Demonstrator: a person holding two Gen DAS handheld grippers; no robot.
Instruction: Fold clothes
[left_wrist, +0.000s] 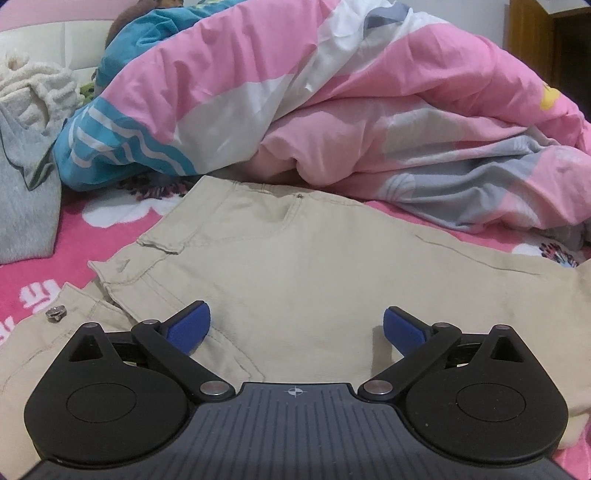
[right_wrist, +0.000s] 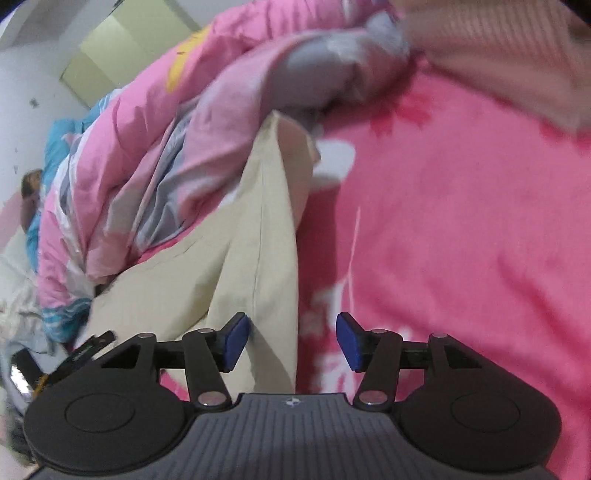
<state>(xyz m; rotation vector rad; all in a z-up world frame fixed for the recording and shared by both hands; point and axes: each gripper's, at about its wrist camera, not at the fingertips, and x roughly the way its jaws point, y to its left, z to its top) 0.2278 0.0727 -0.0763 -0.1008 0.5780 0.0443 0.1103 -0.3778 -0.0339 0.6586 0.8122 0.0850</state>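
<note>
Beige cotton trousers (left_wrist: 295, 266) flat on pink floral bedsheet (right_wrist: 461, 221), beneath left tongs (left_wrist: 296, 326), fully open; right tongs (right_wrist: 293, 341) part-open, gripping nothing.

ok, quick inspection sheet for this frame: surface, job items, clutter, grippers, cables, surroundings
Surface: bed with pink floral sheet, bare on the right in the right wrist view.
Job's things: khaki trousers laid flat, waistband button at left; legs run toward the duvet.
Clutter: bunched pink, white and teal duvet; grey garment and cream knit at left.
Grippers: left gripper wide open over the trousers, empty; right gripper open above the leg edge, gripping nothing.
Cables: nothing seen.
Surroundings: cream headboard, wooden cabinet, white wall.
</note>
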